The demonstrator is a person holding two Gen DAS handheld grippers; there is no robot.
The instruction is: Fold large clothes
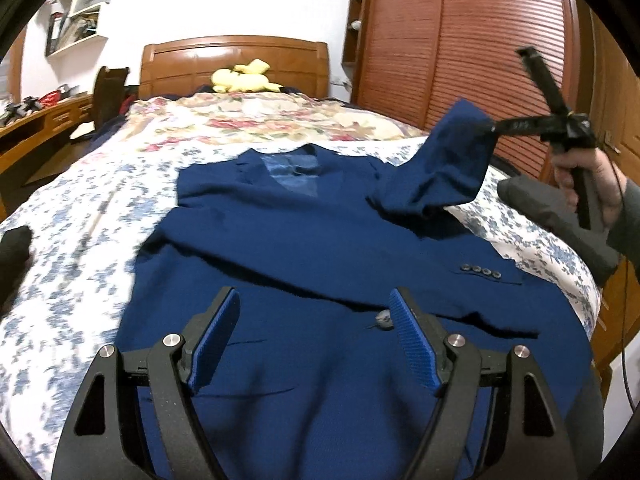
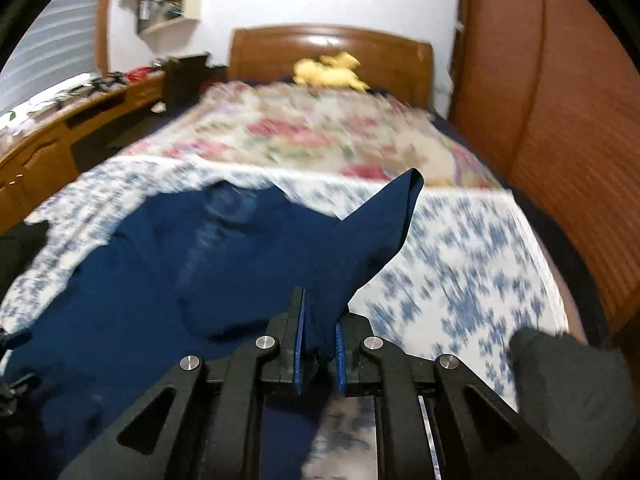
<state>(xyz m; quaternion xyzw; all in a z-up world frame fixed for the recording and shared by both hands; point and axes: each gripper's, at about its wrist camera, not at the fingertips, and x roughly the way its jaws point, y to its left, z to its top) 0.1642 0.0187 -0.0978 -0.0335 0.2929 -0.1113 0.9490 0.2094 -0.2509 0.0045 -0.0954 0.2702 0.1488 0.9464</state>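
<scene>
Two grippers up: my right gripper (image 2: 319,344) is pinched tight on the blue jacket's (image 1: 320,248) lifted sleeve (image 1: 444,168), right of the body. Jacket lies collar-away on bed (image 1: 80,240); left gripper (image 1: 316,344) gapes empty over the hem. Sleeve folds leftward.

Jacket (image 1: 304,240) flat on bed (image 1: 80,216), collar toward headboard (image 1: 236,60); plush toy (image 1: 244,78) before headboard; wardrobe (image 1: 480,48) right.
</scene>
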